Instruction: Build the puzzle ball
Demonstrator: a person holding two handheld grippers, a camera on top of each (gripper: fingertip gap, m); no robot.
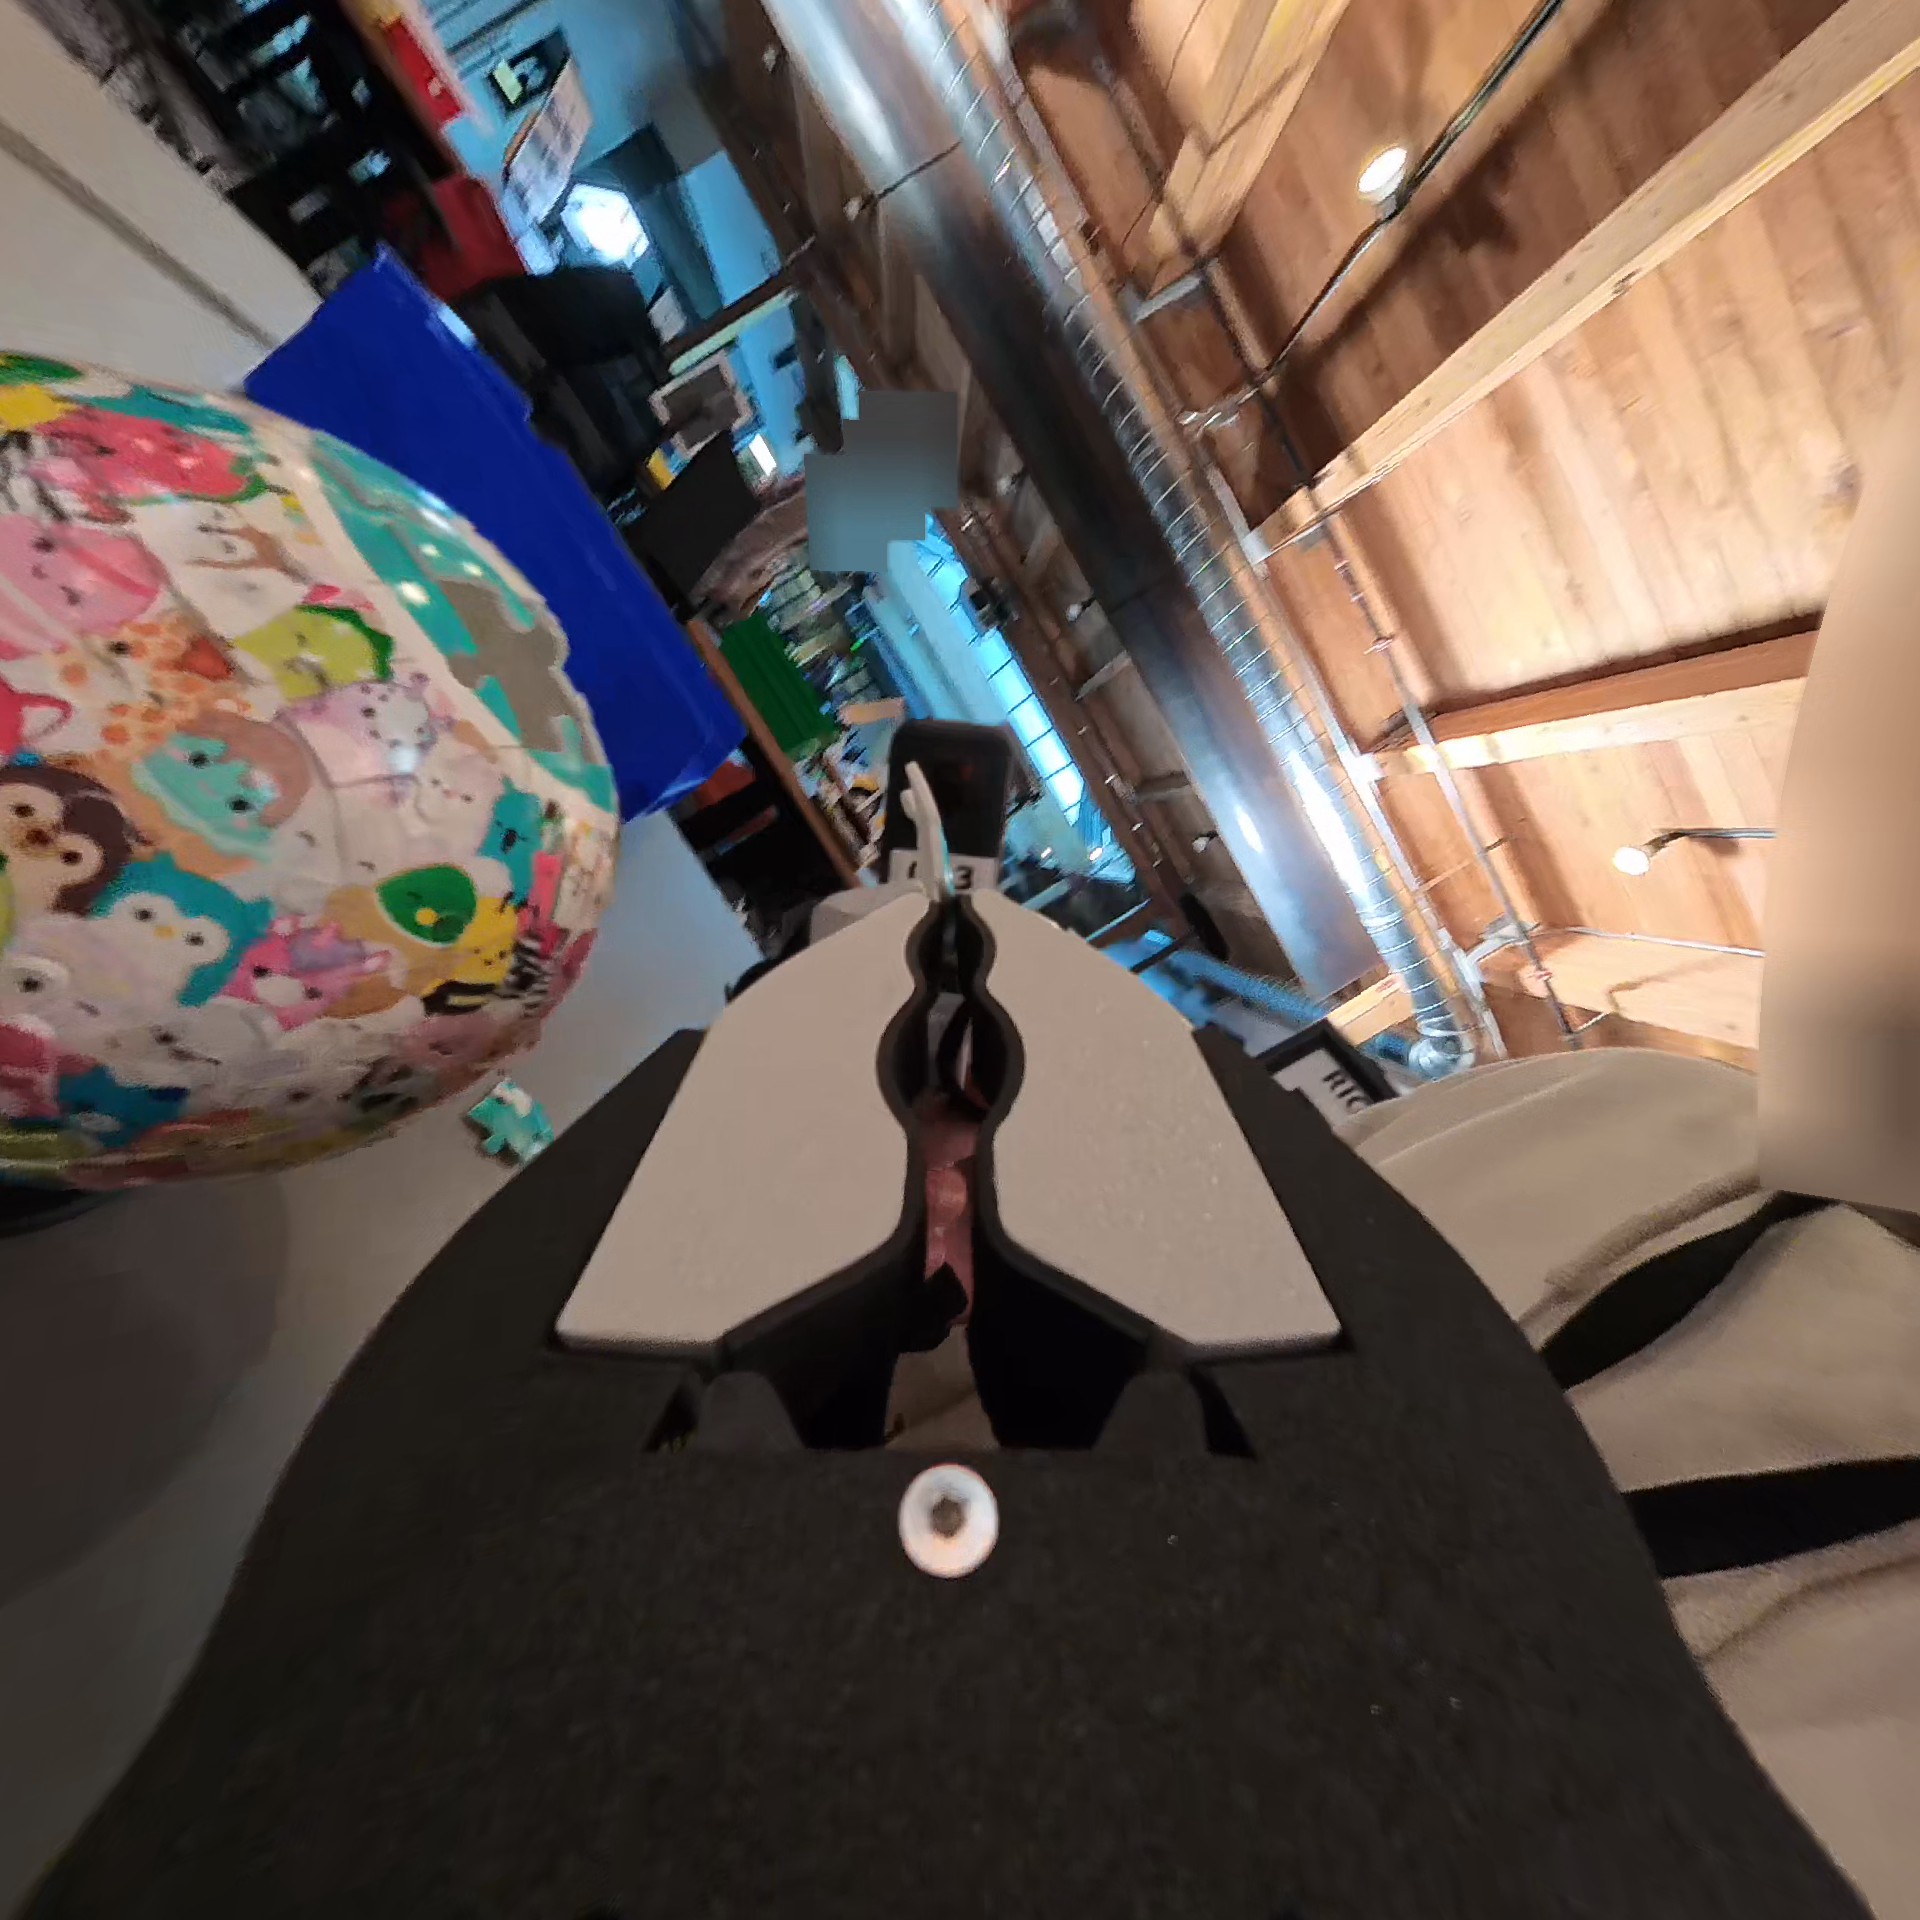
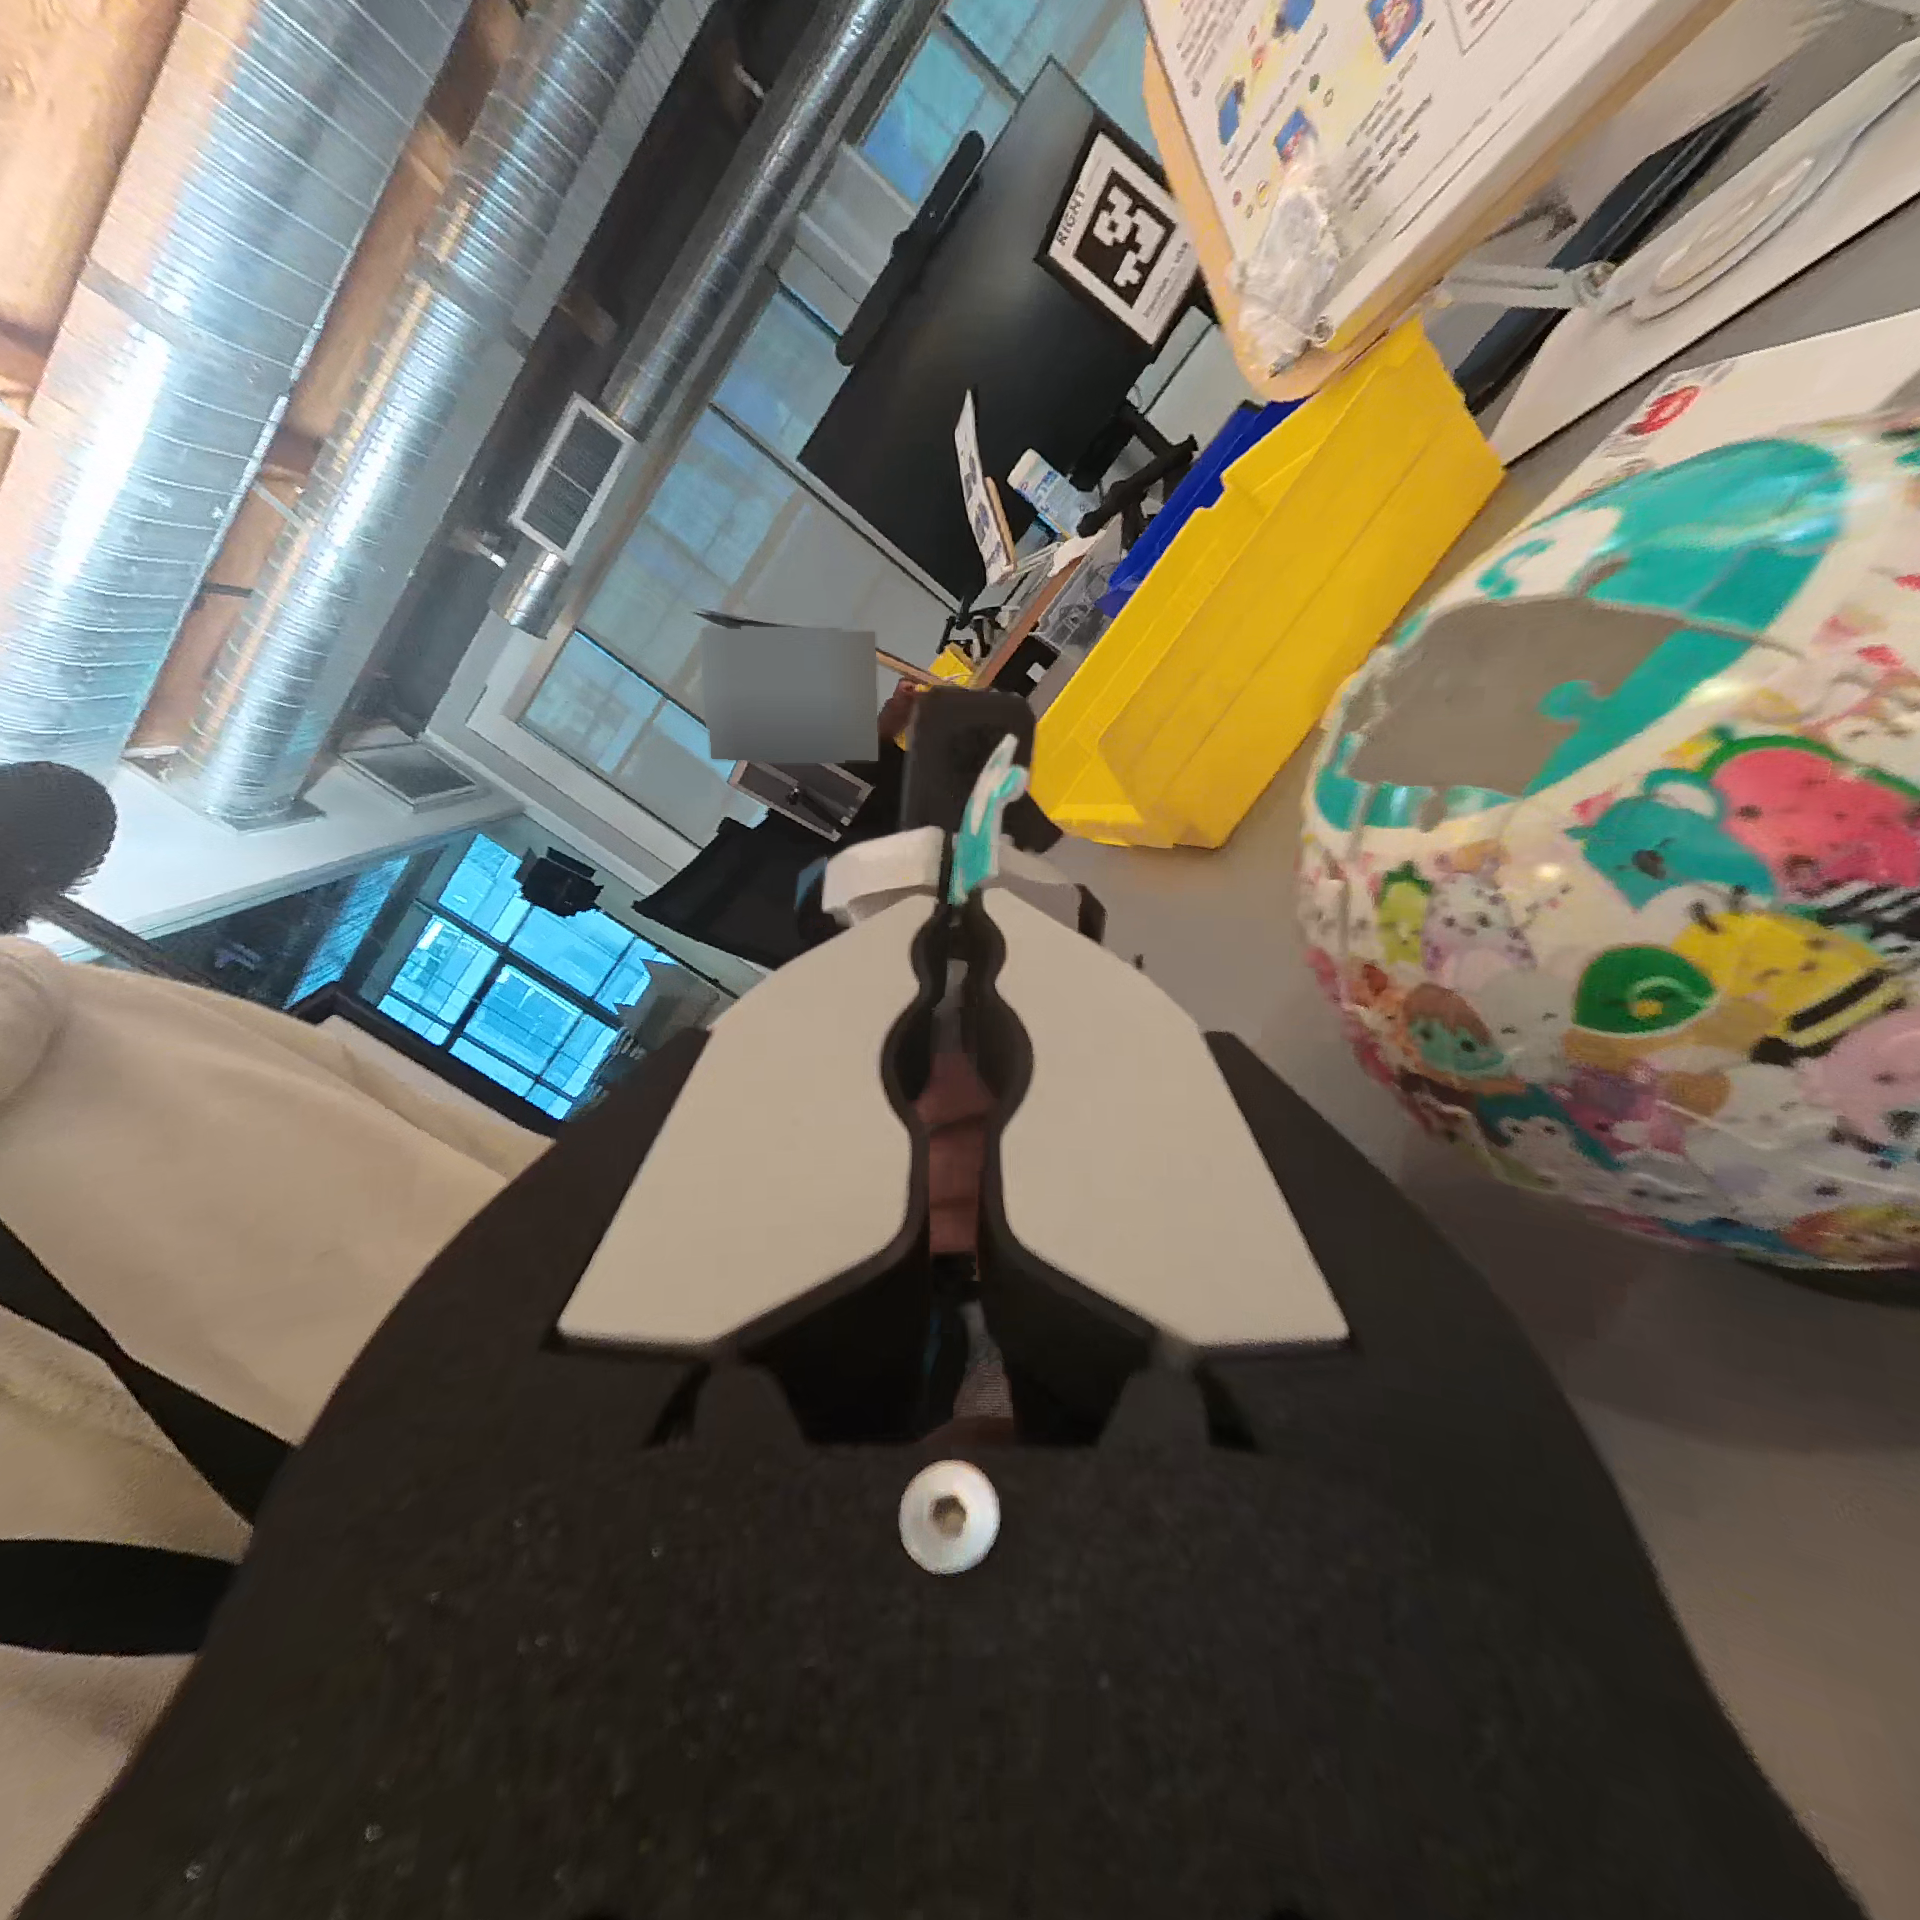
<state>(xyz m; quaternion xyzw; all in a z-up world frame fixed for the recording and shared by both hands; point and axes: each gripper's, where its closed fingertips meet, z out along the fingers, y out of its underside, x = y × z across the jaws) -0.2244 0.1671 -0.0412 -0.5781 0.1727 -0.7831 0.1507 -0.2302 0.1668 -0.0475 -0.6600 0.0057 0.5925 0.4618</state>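
— Starting nearest the lens, left wrist view: left gripper (image 1: 943, 914) closing its grey fingers (image 1: 790, 1122) edge-on around a thin puzzle piece (image 1: 928, 831), white and teal, poking out just past the tips.

— Right wrist view, the same: right gripper (image 2: 961, 906) pinching a teal and white piece (image 2: 985, 821), also sticking out beyond the tips.

— Both clamping the same piece?

— Looking that way, the two grippers meeting tip to tip, but hard to tell for certain.

— And the puzzle ball?

— Sitting off to the left of the left fingers, puzzle ball (image 1: 260, 790) resting on the grey table (image 1: 135, 1455), apart from the tips. Showing to the right of the right fingers too (image 2: 1621, 862), with a grey gap (image 2: 1496, 696) open near its teal top.

— Anything lying loose?

— Small teal loose piece (image 1: 509, 1117) lying on the table between ball and left fingers. Blue bin (image 1: 488, 520) standing beyond the ball; yellow bin (image 2: 1278, 603) standing beyond the right fingertips.
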